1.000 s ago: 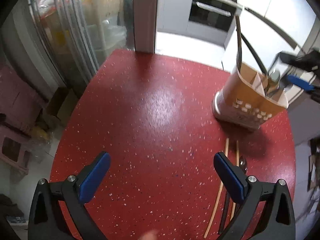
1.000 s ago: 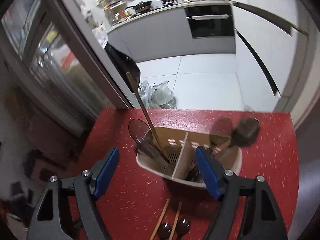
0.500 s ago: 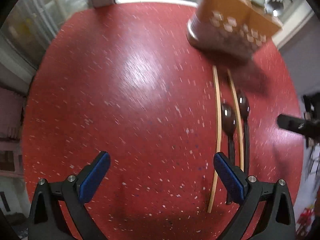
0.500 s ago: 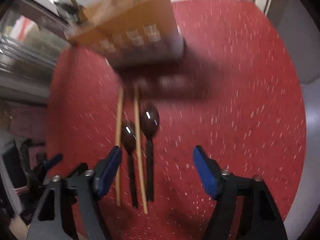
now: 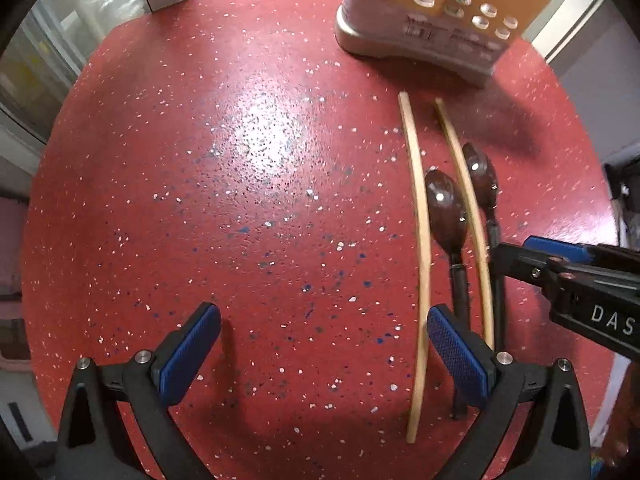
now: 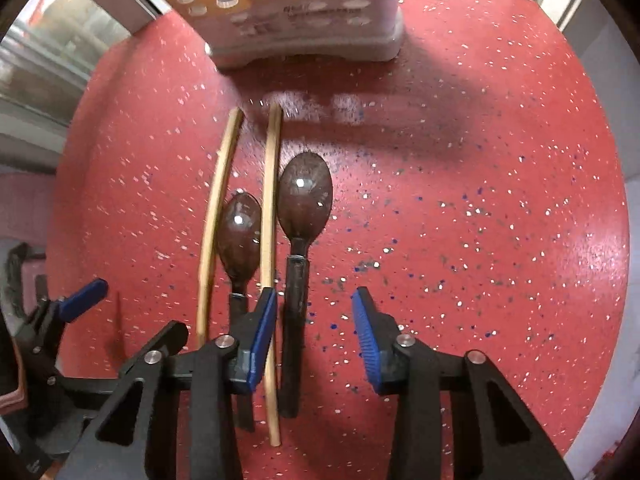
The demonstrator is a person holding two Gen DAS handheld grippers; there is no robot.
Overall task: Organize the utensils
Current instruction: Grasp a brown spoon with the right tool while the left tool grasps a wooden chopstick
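Two dark spoons and two pale wooden chopsticks lie side by side on the red speckled table (image 5: 248, 208). The right spoon (image 6: 305, 200) has its black handle between the fingers of my open right gripper (image 6: 314, 334), which hangs low over it. The left spoon (image 6: 239, 236) lies between the two chopsticks (image 6: 269, 216). My left gripper (image 5: 316, 346) stands open over bare table, left of the outer chopstick (image 5: 420, 264); the right gripper (image 5: 560, 272) shows at its right. The tan utensil holder (image 6: 296, 8) with round holes stands at the far end.
Beyond the far table edge are a glass door frame (image 5: 36, 56) on the left and a white floor. The left gripper's blue finger (image 6: 82, 294) shows at the left of the right wrist view. Bare table lies right of the spoons (image 6: 480, 220).
Both grippers have tipped down from the utensil holder toward the table and dropped closer. My right gripper has narrowed and now straddles the right spoon's handle.
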